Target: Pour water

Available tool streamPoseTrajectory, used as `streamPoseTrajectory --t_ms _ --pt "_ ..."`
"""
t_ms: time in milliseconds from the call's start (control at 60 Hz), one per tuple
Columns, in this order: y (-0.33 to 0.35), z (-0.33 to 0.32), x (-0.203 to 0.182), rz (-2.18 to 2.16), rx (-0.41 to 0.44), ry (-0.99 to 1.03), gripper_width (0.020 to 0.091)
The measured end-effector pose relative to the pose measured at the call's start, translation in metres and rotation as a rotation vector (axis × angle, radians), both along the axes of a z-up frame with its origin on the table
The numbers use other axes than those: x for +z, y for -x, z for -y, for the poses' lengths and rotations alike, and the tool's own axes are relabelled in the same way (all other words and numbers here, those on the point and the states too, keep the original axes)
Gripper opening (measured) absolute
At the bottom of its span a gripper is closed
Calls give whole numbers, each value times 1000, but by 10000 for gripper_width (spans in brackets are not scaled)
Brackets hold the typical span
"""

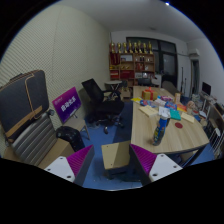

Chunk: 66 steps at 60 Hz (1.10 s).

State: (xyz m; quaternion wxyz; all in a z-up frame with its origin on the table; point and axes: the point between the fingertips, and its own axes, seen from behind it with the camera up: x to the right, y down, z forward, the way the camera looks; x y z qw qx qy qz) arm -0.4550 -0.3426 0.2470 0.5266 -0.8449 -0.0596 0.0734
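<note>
Bottle [161, 128] | on table [185, 138], beyond spread fingers [80, 160] | gripper [118, 165] empty

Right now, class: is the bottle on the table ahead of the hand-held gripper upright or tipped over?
Upright. The bottle stands on its base near the edge of the table, cap end pointing up. The hand-held gripper is open, holding nothing.

Gripper [112, 163]: two fingers visible only, low in the gripper view. Each is a white angular wedge, flat-faced, tapering to a point toward the middle. Magenta-purple pads [81, 159] on the inner faces. Jaws apart, wide gap between them. No cables, screws or markings discernible.
</note>
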Motion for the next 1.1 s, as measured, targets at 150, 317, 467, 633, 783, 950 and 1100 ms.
streamPoseTrajectory --t_ms 150,317,467,633,783,950,1100 --pt "-2 -7 -5 20 -40 -21 795" --pt "-15 -12 -1 -9 -31 -70 793" --pt "-76 -48 -13 -69 -118 -136 800" --pt "-165 -131 -55 62 -224 -225 793" --pt "-218 -212 -102 68 -278 -241 791" --pt "-242 -272 -143 84 -273 -224 793" --pt "-245 -314 -157 92 -246 -250 792"
